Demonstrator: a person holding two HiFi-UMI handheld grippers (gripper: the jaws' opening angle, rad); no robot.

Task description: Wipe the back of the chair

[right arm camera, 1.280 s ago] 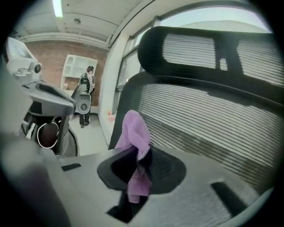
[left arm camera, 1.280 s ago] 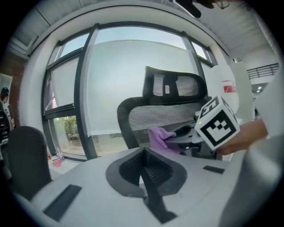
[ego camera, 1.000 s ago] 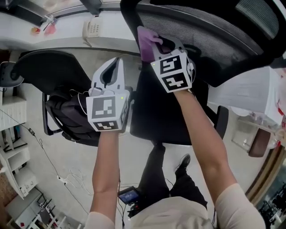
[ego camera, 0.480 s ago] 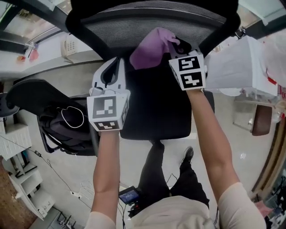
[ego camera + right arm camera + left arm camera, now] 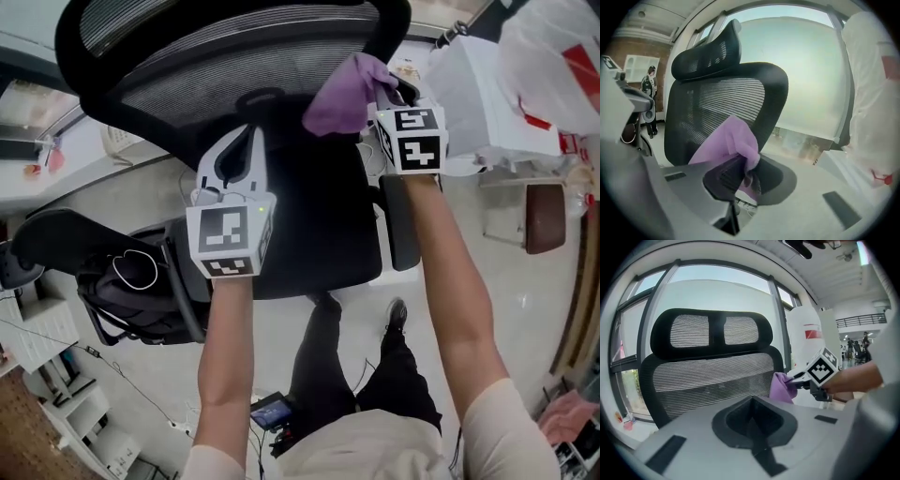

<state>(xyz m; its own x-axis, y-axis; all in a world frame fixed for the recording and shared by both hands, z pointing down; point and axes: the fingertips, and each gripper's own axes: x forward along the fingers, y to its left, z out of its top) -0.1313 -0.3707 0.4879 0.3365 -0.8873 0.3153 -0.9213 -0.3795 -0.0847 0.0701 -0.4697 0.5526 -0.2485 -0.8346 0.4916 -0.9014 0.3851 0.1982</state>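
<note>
Of the two, the right hand-held gripper (image 5: 388,90) is clamped on one purple cloth (image 5: 343,96) at the right edge of the chair back (image 5: 216,56). The left hand-held gripper (image 5: 247,139) is closed and empty, in front of that back.

From the head we look steeply down past both forearms onto the black mesh-backed office chair (image 5: 234,56), with the pale floor (image 5: 516,319) well below. From the left gripper (image 5: 246,141) we face the chair's mesh back, near and roughly level. The right gripper (image 5: 398,92) and its crumpled purple cloth (image 5: 347,89) enter at that view's right. From the right gripper we look from closer still, past the cloth, at the same backrest's side edge.
</note>
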